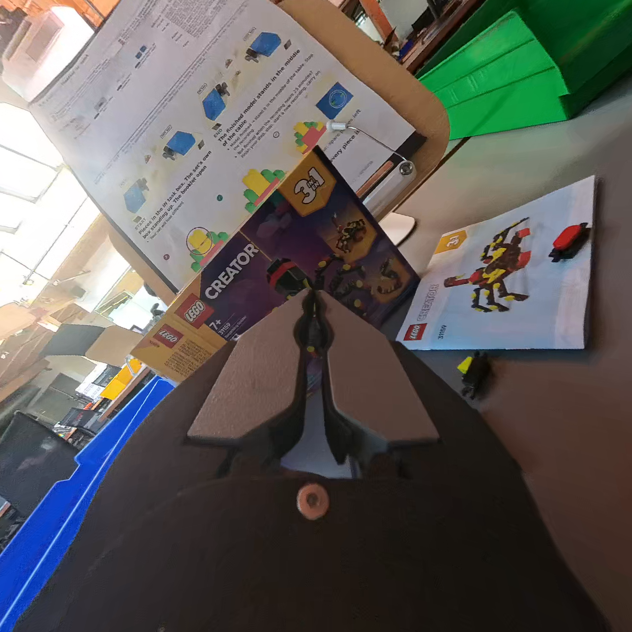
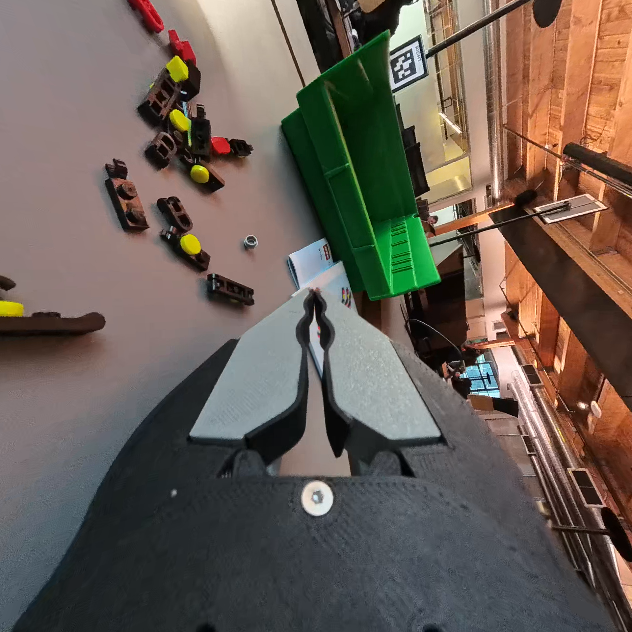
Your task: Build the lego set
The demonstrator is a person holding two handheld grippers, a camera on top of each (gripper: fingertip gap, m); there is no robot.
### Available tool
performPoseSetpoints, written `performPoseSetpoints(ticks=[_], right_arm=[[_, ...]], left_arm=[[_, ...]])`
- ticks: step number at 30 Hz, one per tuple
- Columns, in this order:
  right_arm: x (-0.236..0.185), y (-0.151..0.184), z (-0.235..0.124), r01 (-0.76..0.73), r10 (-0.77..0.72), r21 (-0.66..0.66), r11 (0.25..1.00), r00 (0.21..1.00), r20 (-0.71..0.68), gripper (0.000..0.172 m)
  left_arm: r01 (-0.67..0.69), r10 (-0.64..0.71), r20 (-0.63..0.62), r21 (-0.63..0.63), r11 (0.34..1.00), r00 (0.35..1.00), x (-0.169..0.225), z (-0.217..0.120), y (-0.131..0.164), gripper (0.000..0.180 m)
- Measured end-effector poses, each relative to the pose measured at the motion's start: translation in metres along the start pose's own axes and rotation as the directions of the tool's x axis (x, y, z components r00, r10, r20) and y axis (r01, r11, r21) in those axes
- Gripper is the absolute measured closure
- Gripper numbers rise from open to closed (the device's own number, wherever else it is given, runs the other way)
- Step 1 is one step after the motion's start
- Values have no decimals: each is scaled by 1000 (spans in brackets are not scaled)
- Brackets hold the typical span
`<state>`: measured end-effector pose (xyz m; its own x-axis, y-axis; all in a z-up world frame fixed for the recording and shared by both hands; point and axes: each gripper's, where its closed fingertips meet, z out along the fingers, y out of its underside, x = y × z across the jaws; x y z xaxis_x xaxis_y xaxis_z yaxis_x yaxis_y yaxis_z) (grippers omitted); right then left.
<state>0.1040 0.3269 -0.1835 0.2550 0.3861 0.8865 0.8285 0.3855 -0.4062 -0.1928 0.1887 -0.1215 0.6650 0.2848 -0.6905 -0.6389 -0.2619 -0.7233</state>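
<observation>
L gripper [image 1: 312,294] jaws seen closed, nothing clamped, before purple box [image 1: 307,246]. R gripper [image 2: 314,291] likewise closed bare, over booklet [image 2: 309,260] nr green bin [image 2: 362,178].

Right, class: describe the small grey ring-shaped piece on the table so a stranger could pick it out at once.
Start at the green bin at the table's far edge, then look to the booklet lying beside its base. Just tableward of that booklet, standing alone, is the small grey ring. Unlike the dark brown, red and yellow bricks scattered beyond it, it is pale grey, round and hollow.
</observation>
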Motion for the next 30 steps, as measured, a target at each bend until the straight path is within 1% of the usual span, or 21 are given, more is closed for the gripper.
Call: performPoseSetpoints(ticks=[2, 10, 14, 17, 20, 22, 24, 27, 30], right_arm=[[-2, 0, 0, 13, -13, -2, 1000, 1000, 7, 172], [-1, -6, 0, 2, -2, 32, 999, 1000, 6, 172], [-5, -19, -3, -6, 2, 108, 994, 999, 43, 172], [-11, -33, -11, -21, 3, 194, 981, 996, 91, 172], [-10, -46, -21, -75, 40, 284, 956, 991, 127, 172], [-10, -54, -23, -110, 62, 325, 939, 986, 155, 172], [-10, -61, -23, -134, 73, 358, 924, 981, 179, 172], [-13, -72, -21, -170, 83, 391, 904, 970, 230, 172], [-9, -80, -22, -229, 126, 423, 877, 958, 258, 172]], left_arm=[[-21, 21, -2, 2, 1000, 1000, 2, 0, 0, 180], [-25, 25, 15, 6, 1000, 1000, 0, 0, 0, 180], [-53, 53, 11, 4, 999, 999, 3, -1, 0, 180], [-65, 65, -31, 24, 998, 997, 12, -6, -5, 180], [-34, 36, -47, 44, 998, 998, 15, -14, -11, 180], [30, -27, -48, 63, 998, 998, 14, -23, -18, 180], [67, -63, -57, 78, 995, 996, 17, -30, -26, 180], [77, -68, -98, 99, 992, 993, 31, -38, -38, 180], [99, -83, -130, 120, 988, 988, 45, -42, -53, 180]])
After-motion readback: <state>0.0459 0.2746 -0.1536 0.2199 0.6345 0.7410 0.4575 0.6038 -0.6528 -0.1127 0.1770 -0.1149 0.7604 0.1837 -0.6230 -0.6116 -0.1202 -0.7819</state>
